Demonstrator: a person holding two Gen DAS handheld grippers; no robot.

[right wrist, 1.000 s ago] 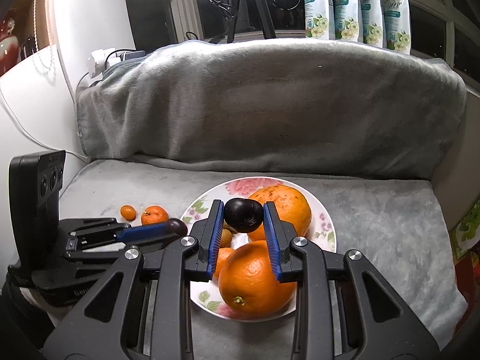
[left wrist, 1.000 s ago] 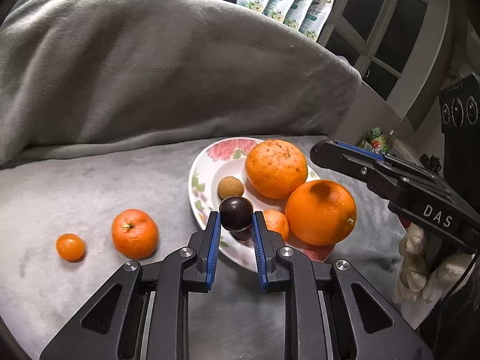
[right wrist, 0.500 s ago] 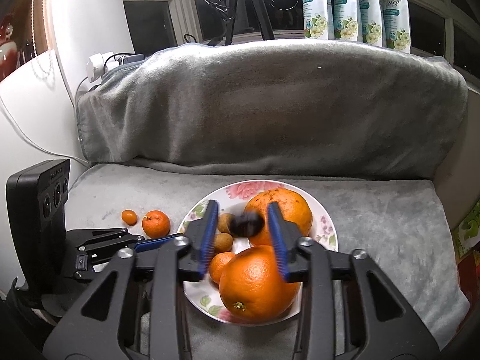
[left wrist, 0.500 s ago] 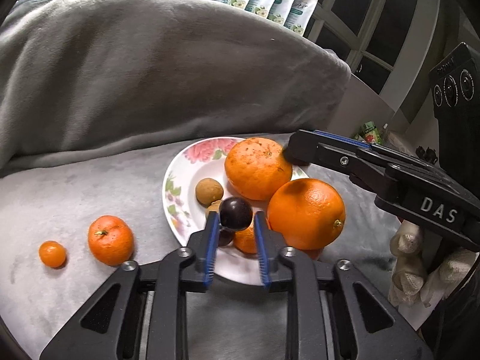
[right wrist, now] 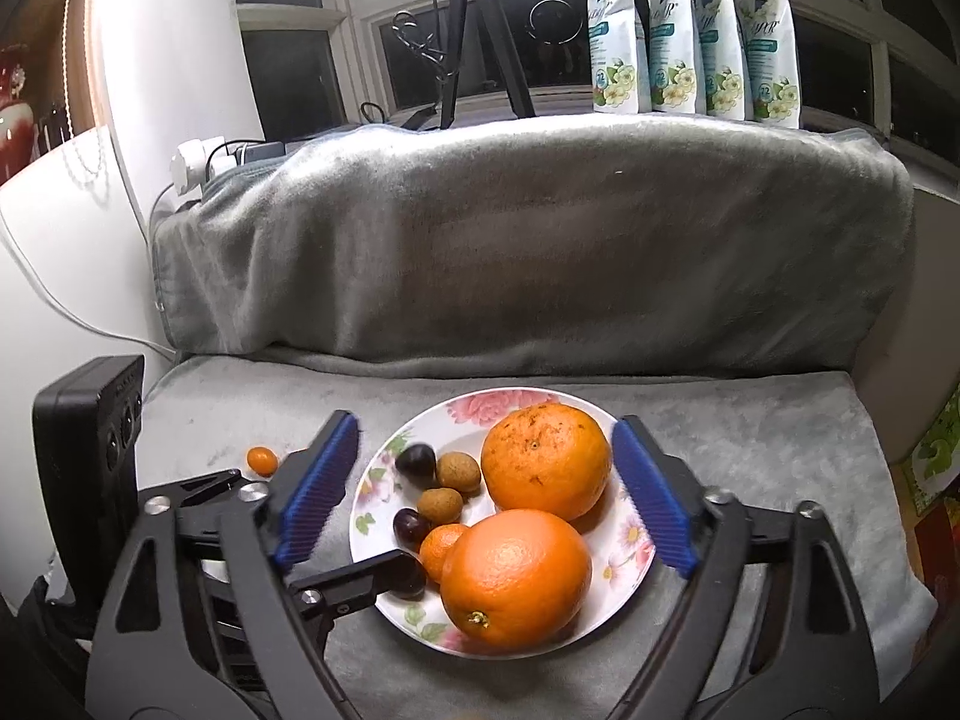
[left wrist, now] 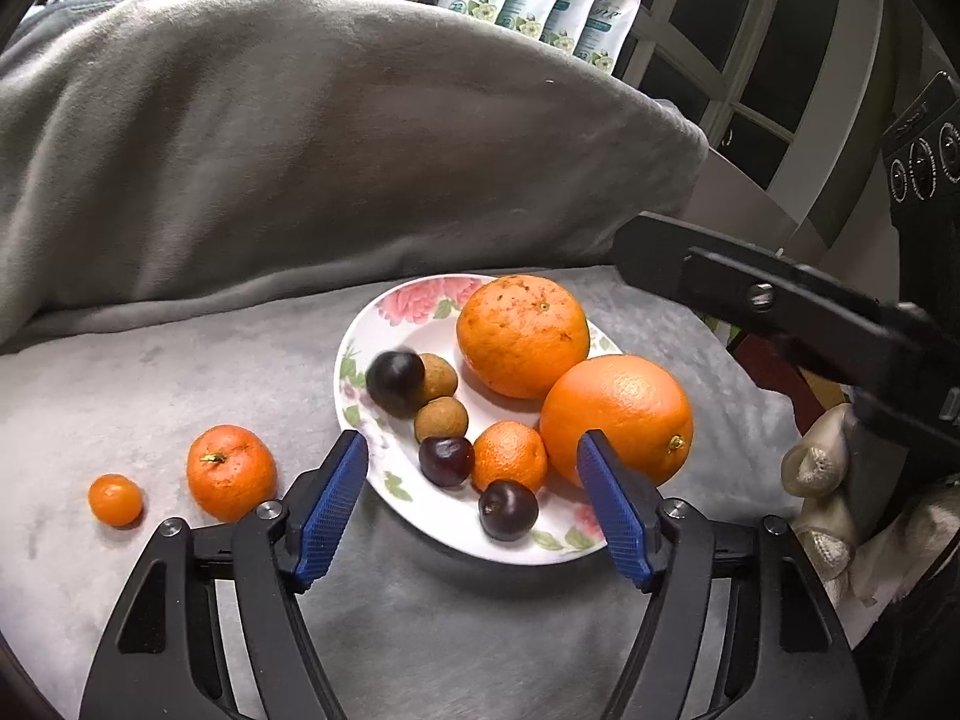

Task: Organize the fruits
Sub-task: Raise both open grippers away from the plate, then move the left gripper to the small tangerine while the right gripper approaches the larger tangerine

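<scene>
Four white pouches (right wrist: 690,30) on the sill, print too small to read; both grippers, left (left wrist: 474,510) and right (right wrist: 486,492), just sprang wide, empty, over the fruit plate (left wrist: 384,324).

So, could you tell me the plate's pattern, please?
White plate with pink flowers, green leaves; clearest in right wrist view.

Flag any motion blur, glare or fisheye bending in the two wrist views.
Left wrist: one dark fruit on the plate is smeared, the rest sharp; window frames bow. Right wrist: a bright streak blows out the upper-left wall; the blanket edge curves, corners vignetted.
</scene>
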